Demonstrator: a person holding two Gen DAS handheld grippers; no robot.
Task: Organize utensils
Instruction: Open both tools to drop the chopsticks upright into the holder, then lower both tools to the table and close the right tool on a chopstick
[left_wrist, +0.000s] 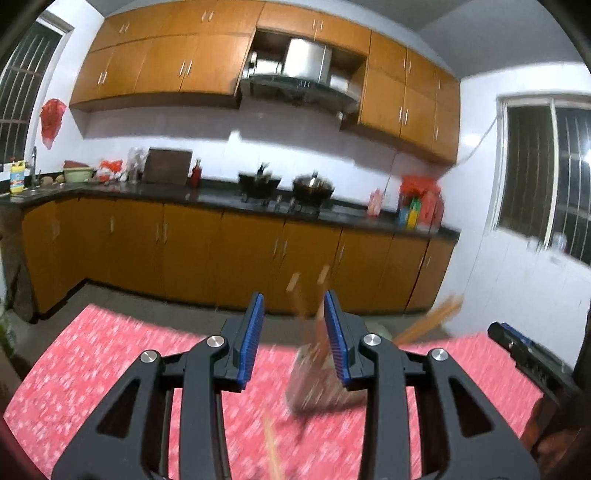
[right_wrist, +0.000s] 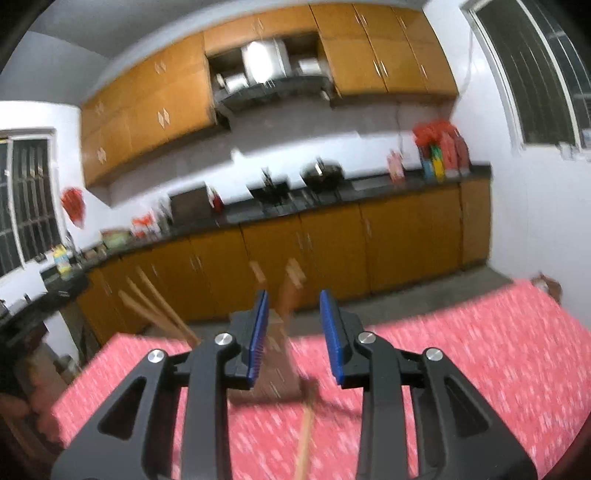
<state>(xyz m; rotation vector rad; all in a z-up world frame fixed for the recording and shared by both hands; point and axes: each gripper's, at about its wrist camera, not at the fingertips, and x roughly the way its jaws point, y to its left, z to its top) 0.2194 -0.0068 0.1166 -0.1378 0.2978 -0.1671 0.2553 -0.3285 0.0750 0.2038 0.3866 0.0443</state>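
Observation:
A blurred utensil holder (left_wrist: 314, 384) stands on the red patterned tablecloth (left_wrist: 110, 369), with wooden utensils (left_wrist: 299, 295) sticking up out of it. My left gripper (left_wrist: 293, 334) is open and empty, the holder just behind its right finger. In the right wrist view the holder (right_wrist: 275, 365) sits between and beyond the fingers of my open, empty right gripper (right_wrist: 293, 330), with wooden handles (right_wrist: 293, 280) rising from it. A loose wooden stick (right_wrist: 306, 435) lies on the cloth in front of it; it also shows in the left wrist view (left_wrist: 272, 450). More wooden sticks (left_wrist: 430, 319) jut up at the table's far right edge.
The right gripper's body (left_wrist: 524, 354) shows at the right edge of the left wrist view. Beyond the table is a kitchen counter (left_wrist: 221, 194) with woks (left_wrist: 312, 186), bottles and orange cabinets. Wooden sticks (right_wrist: 155, 306) rise at the table's far left corner in the right wrist view.

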